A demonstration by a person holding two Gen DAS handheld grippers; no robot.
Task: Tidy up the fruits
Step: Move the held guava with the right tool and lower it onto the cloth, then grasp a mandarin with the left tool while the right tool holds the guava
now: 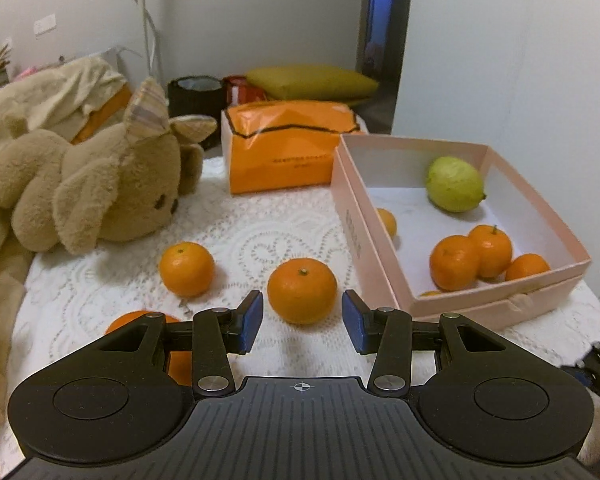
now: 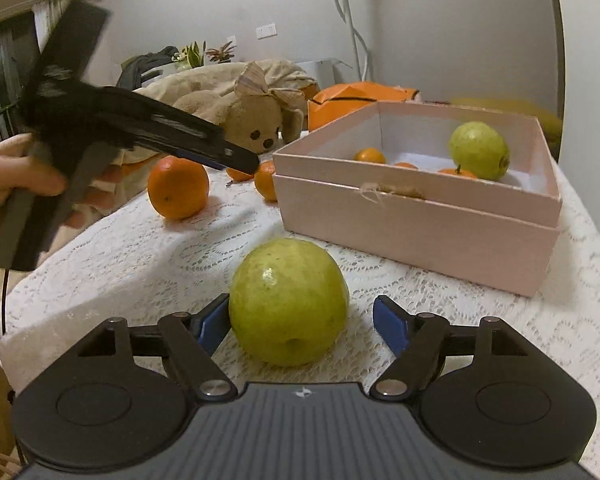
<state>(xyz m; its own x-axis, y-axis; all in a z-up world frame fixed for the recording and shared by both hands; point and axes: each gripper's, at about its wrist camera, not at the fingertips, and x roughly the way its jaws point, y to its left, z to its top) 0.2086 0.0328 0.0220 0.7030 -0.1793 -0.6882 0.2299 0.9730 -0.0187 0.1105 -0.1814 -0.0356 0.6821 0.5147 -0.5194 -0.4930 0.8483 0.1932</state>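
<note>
My right gripper (image 2: 300,328) stands wide around a guava (image 2: 289,302) near the table's front edge; the left pad (image 2: 212,326) looks to be touching it, the right pad is clear. My left gripper (image 1: 303,322) is half open and empty, just short of a tangerine (image 1: 302,290) mid-table beside the pink box (image 1: 380,264). The risk: closing off-centre could roll the round guava over the lace cloth (image 2: 140,264) toward the edge. It is pale green, smooth, glossy, lightly speckled, its dimpled end facing me.
</note>
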